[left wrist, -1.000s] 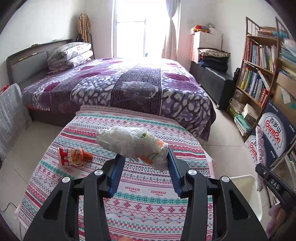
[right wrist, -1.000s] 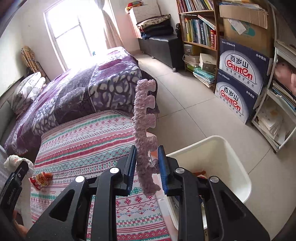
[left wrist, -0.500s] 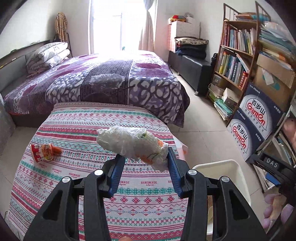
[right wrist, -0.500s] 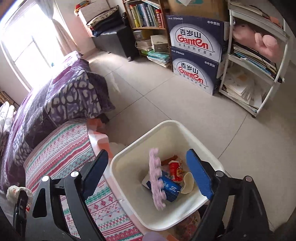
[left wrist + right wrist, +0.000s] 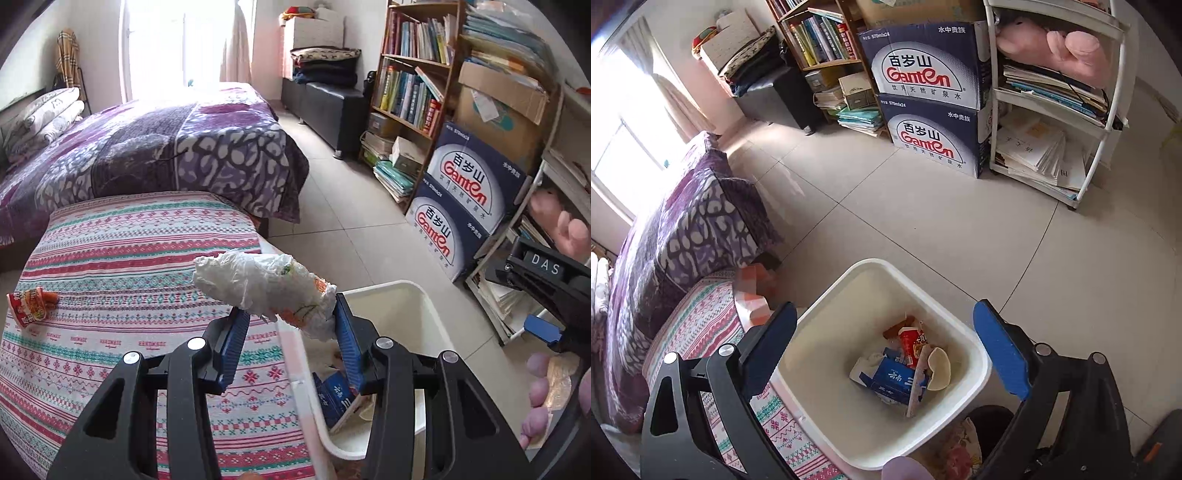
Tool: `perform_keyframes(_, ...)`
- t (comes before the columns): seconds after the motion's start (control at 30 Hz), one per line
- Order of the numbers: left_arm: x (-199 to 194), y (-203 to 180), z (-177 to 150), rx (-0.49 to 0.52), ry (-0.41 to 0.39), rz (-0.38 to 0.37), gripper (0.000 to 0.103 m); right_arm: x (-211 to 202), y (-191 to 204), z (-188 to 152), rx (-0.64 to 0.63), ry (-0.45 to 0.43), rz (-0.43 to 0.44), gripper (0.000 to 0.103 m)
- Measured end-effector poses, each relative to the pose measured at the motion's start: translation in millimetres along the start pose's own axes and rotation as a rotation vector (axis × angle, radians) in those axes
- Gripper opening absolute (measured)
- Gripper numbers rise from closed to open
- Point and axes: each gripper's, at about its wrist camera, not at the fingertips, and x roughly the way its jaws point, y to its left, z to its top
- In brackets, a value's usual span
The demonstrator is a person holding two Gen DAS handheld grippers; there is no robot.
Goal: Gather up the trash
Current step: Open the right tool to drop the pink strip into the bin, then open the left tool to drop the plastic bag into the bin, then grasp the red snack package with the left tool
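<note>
The left gripper is closed on a crumpled bag of white plastic with some orange print. The two blue pads press the bag from both sides, and most of the bag sticks up and out to the left above them. The gripper holds it in the air, over the edge where the striped cloth meets the white bin. I think it is held this way so it can be carried over the bin and let go there.

The right gripper is wide open and holds nothing. It hangs above the bin, with the jaws standing on either side of the opening, so the bin is seen between them. This looks like the pose of a gripper with nothing left to hold over the bin, but that is only my judgement.

Inside the bin lies some trash: a blue carton, a red wrapper, a pale curved piece like a shell, and something white under the carton. The bin is far from full.

One more piece of trash is not collected: a red packet lies on the striped cloth, far to the left, well apart from the bin. So the task seems partly done. The next step is probably to bring the bag fully over the opening, because now part of it is over the cloth and could fall outside.
</note>
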Motion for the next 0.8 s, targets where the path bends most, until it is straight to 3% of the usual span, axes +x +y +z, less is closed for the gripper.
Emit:
perform_keyframes(0.17,16,-25,-5,0.015,0.077,-0.114,0.05,1,-16,8,0.036,0.004,-0.001,0.092)
perform_keyframes(0.3,24,-34,-8,0.006,0.125,-0.184,0.073,1,-27,12,0.074,0.003,0.007,0.092)
perform_keyframes(0.37,23,-31,-8,0.01,0.129,-0.176,0.076,1,-27,12,0.091,0.009,0.018,0.092)
perform_keyframes(0.57,22,18,-4,-0.014,0.139,-0.042,0.082,0,-3,1,0.043,0.038,0.067,0.093)
perform_keyframes(0.8,30,154,12,-0.124,0.203,0.293,0.084,5,37,-21,-0.008,0.09,0.111,0.095)
